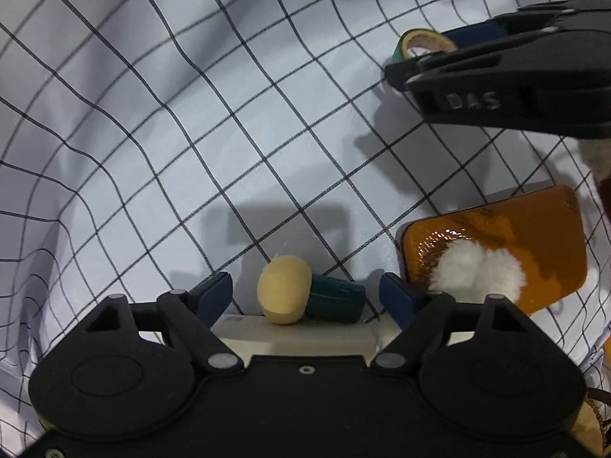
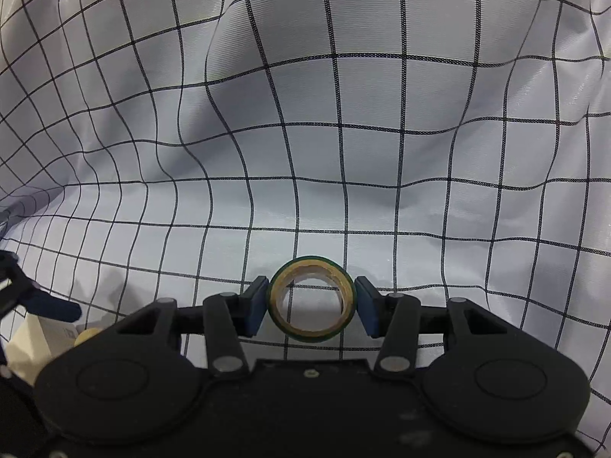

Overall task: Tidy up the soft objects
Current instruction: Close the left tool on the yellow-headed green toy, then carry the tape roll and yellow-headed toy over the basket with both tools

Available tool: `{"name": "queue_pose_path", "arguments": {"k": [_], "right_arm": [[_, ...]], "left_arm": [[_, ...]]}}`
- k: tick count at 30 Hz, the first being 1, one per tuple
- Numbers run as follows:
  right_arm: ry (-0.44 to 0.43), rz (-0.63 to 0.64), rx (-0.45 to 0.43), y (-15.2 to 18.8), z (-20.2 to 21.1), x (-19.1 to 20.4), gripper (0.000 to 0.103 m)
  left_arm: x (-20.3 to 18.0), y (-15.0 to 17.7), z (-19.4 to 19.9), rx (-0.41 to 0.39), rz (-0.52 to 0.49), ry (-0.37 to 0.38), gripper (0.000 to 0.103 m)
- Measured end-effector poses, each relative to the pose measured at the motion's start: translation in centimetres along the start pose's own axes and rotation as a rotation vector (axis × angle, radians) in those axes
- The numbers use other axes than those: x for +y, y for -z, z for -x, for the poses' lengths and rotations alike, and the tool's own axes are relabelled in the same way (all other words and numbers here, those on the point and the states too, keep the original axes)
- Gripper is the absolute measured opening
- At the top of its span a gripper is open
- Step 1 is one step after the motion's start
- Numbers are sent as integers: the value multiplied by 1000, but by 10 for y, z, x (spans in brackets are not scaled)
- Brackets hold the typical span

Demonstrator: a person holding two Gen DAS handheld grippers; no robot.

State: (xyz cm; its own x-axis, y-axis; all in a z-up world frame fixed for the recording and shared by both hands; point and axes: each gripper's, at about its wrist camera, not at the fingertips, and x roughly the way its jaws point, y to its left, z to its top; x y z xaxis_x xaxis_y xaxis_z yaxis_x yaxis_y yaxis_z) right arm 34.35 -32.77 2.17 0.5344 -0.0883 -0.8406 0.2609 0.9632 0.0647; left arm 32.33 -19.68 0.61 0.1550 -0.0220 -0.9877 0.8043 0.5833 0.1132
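In the left wrist view a soft mushroom-shaped toy, cream cap (image 1: 282,290) and dark green stem (image 1: 336,297), lies on its side against a white box (image 1: 290,337). My left gripper (image 1: 305,292) points straight down over it, open, with its blue pads either side of the toy and a small gap at each. My right gripper (image 2: 312,299) is shut on a green tape roll (image 2: 275,305), held above the checked cloth. That roll (image 1: 410,40) and the right gripper (image 1: 439,53) also show at the upper right of the left wrist view.
An orange tray (image 1: 534,236) holds white fluffy pom-poms (image 1: 477,271) just right of the left gripper. A wrinkled white cloth with a black grid (image 2: 305,133) covers the surface. The white box (image 2: 34,339) shows at the lower left of the right wrist view.
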Motion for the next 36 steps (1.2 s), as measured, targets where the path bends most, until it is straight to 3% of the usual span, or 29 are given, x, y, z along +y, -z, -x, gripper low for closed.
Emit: {"name": "queue_pose_path", "arguments": {"k": [6, 17, 23, 26, 36], "right_arm": [[0, -13, 3, 5, 6, -11, 48], [8, -1, 10, 7, 14, 0, 48], [-22, 34, 2, 2, 19, 28, 48], [-45, 63, -11, 0, 23, 49, 48], [-150, 212, -66, -3, 38, 144, 48]], "left_arm": [[8, -1, -12, 5, 35, 59, 57], [56, 14, 2, -113, 262, 19, 56], [99, 51, 21, -189, 432, -20, 56], [121, 76, 28, -216, 516, -75, 56], [164, 155, 48, -314, 709, -115, 56]]}}
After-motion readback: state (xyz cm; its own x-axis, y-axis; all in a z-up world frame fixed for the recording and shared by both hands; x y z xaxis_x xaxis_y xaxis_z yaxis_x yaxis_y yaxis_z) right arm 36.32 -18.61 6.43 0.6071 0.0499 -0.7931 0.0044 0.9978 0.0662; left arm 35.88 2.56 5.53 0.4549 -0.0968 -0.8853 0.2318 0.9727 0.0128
